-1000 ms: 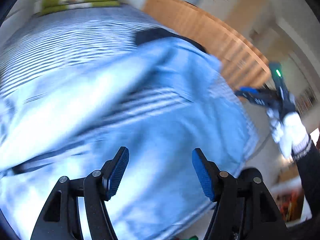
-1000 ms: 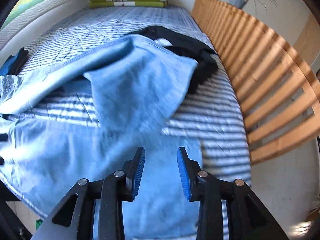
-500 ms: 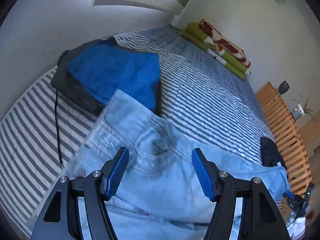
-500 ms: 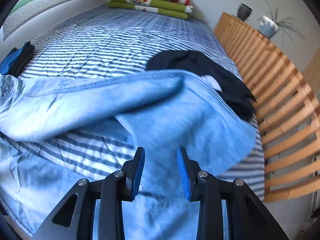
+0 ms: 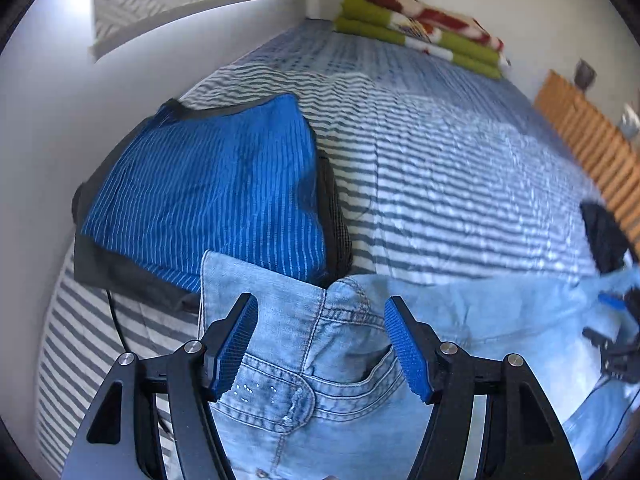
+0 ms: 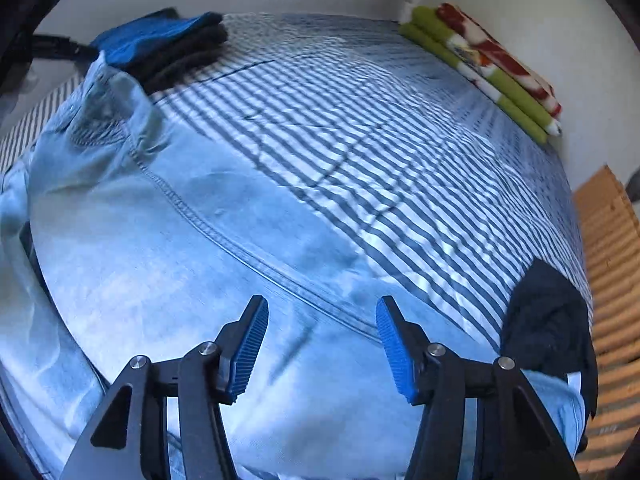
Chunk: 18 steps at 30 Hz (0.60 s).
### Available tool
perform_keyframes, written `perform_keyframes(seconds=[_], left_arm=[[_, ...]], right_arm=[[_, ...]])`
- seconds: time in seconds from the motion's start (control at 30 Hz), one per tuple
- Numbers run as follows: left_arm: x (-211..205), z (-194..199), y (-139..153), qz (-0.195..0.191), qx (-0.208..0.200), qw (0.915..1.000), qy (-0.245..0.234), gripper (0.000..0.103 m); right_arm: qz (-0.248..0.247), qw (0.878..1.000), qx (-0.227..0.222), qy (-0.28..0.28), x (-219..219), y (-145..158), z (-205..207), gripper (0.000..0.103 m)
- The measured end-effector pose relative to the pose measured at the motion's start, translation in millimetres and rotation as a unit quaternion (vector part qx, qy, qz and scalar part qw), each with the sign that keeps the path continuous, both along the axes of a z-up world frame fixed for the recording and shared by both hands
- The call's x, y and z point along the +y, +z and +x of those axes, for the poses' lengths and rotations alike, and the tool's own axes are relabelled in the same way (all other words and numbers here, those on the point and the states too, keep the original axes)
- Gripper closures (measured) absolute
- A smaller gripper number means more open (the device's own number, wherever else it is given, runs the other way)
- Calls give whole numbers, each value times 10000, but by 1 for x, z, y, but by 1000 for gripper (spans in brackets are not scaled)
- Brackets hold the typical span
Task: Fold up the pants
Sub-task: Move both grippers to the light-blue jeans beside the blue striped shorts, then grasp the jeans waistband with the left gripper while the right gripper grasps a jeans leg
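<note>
My left wrist camera looks steeply down along the left gripper [image 5: 320, 344], close above the waistband of the light blue denim pants [image 5: 340, 392], facing the white wall. My right wrist camera looks down along the right gripper [image 6: 322, 346], close over a leg of the same pants [image 6: 168, 264]. Both views share the blue-striped bed [image 5: 460, 168] [image 6: 380, 128], the folded blue striped garment [image 5: 208, 192] [image 6: 156, 38] and the green and red folded blankets [image 5: 420, 36] [image 6: 492, 68] at the far end.
</note>
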<state>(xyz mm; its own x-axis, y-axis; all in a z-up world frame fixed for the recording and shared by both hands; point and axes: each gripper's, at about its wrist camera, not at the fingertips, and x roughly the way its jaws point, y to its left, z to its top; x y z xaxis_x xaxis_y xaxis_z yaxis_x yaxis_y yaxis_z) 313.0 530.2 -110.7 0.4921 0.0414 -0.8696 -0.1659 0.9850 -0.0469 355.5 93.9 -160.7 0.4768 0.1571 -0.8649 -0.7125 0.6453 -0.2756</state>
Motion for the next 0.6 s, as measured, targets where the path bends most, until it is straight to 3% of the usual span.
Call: perform_keyframes(seconds=[0.13,0.23,0.33,0.47,0.5,0.53,0.57,0.6], left_arm=[[-13,4,-1,684,178,9952,-674,34],[-21,11,-13,1109,466,9866,-1101,34],[-25,21,-23,1304,636,9808,-1306,34],[-32,35,-42,1670,732,9721,-1474,34],[-33,35,-46,1718,772,9700,-1539,34],[-36,33,-49,1763,788,9679,-1609,41],[-39,32,-52,1807,793,9659,-1676,50],[-41,31,-58,1802,825,9648,-1730,68]], right_arm=[[-249,9988,5,433,33,-20,4,44],[-313,9986,77,415,44,-32,19,41],[-253,9977,467,426,49,-48,31,40],[-264,9976,373,523,53,-56,29,42],[-207,9970,493,561,53,-55,28,52],[-120,9956,683,623,52,-54,27,73],[-140,9954,714,630,54,-54,25,84],[-282,9960,581,625,57,-54,22,101]])
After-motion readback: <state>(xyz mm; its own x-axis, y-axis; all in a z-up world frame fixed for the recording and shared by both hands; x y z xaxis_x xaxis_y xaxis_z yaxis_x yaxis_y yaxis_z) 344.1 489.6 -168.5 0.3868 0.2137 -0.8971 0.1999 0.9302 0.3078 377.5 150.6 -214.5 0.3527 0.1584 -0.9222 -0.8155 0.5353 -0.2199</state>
